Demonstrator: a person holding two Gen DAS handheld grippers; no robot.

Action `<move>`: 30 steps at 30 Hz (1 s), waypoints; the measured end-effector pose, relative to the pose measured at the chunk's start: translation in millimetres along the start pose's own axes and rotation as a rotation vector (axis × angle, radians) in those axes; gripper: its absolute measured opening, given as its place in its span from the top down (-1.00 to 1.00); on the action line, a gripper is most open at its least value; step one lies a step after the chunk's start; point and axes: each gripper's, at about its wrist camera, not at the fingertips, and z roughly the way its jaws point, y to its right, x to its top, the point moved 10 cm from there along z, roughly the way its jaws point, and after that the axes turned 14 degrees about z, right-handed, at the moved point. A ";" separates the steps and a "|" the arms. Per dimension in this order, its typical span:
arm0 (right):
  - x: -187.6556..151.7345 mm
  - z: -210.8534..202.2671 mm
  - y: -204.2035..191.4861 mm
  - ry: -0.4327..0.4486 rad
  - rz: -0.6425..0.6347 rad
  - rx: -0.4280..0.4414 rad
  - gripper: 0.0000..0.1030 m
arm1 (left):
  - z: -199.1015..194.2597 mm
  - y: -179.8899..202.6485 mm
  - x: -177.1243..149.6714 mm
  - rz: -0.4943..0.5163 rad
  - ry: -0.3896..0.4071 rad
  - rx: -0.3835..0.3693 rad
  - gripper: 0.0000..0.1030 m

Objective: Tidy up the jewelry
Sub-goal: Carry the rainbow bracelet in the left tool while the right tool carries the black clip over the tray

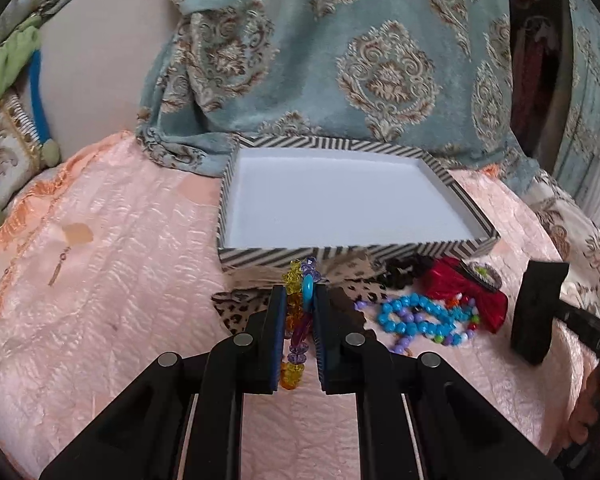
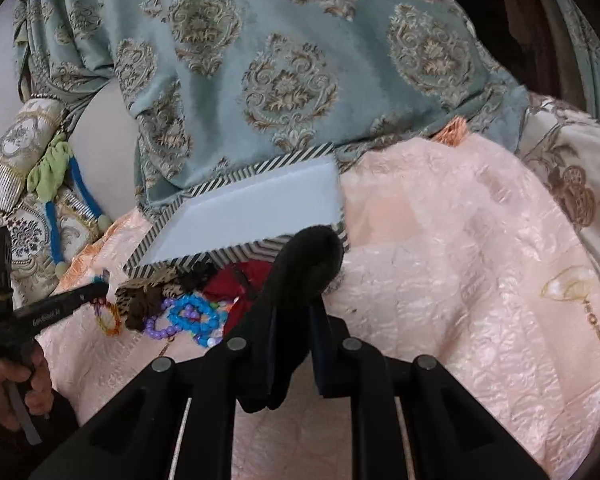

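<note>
A shallow box [image 1: 284, 258] with black-and-white striped walls and a white floor lies on the pink quilt; it also shows in the right wrist view [image 2: 168, 266]. My left gripper [image 1: 300, 300] is shut on a multicoloured bead bracelet [image 1: 296, 320] just before the box's near wall. My right gripper [image 2: 296, 300] is shut on a black fabric band [image 2: 312, 256], held above the quilt beside the box's near right corner. A blue bead bracelet [image 1: 420, 314], a red bow [image 1: 460, 284], a black scrunchie [image 1: 404, 272] and leopard-print pieces [image 1: 236, 308] lie in front of the box.
A blue patterned blanket [image 1: 340, 60] hangs behind the box. The pink quilt [image 1: 120, 260] spreads left, with a thin gold chain [image 1: 60, 268] on it. A cushion with green and blue cords [image 1: 12, 100] lies far left. A gold pendant [image 2: 568, 288] lies on the quilt at the right.
</note>
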 end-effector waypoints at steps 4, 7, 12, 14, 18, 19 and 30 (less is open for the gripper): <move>-9.7 2.4 -14.3 -0.035 -0.086 0.001 0.72 | 2.2 5.7 -0.5 0.014 -0.003 -0.010 1.00; -12.6 1.2 -15.6 -0.036 -0.113 -0.024 0.72 | 2.1 10.9 -1.4 0.034 -0.010 -0.013 1.00; -16.6 8.1 -1.5 -0.085 -0.073 -0.082 0.72 | 2.8 13.7 -3.8 0.064 -0.035 0.001 1.00; -16.7 7.8 0.9 -0.087 -0.068 -0.088 0.72 | 1.1 13.7 -3.6 0.065 -0.034 0.005 1.00; -15.3 2.7 -4.2 -0.071 -0.103 -0.092 0.72 | 0.3 11.7 -7.6 0.068 -0.039 0.013 1.00; -14.9 1.6 -5.8 -0.067 -0.112 -0.095 0.72 | 1.0 11.0 -9.3 0.065 -0.046 0.016 1.00; -1.7 6.8 -33.2 -0.110 -0.149 -0.109 0.72 | -0.7 7.2 -13.1 0.035 -0.048 0.021 1.00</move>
